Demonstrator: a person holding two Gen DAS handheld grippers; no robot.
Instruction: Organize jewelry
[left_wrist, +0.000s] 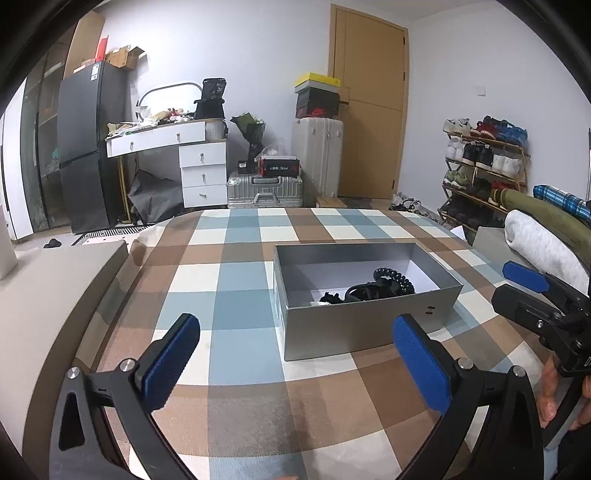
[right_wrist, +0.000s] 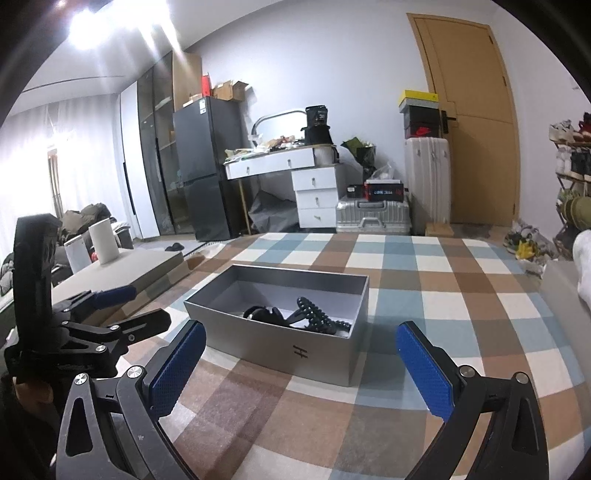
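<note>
Two grippers, left gripper (left_wrist: 295, 363) and right gripper (right_wrist: 301, 365), stand wide apart, holding nothing, near grey box (left_wrist: 354, 325) containing black beaded jewelry (left_wrist: 391, 282) on checked cloth (left_wrist: 236, 280).

I read little here. On the near wall of the grey box (right_wrist: 295, 354) stands a small dark mark (right_wrist: 300, 352) shaped like an "H" lying on its side. At twelve o'clock from the box, a black shoebox (right_wrist: 422, 127) in the stack by the door bears a red swoosh logo. Other labels are too blurred to read.
</note>
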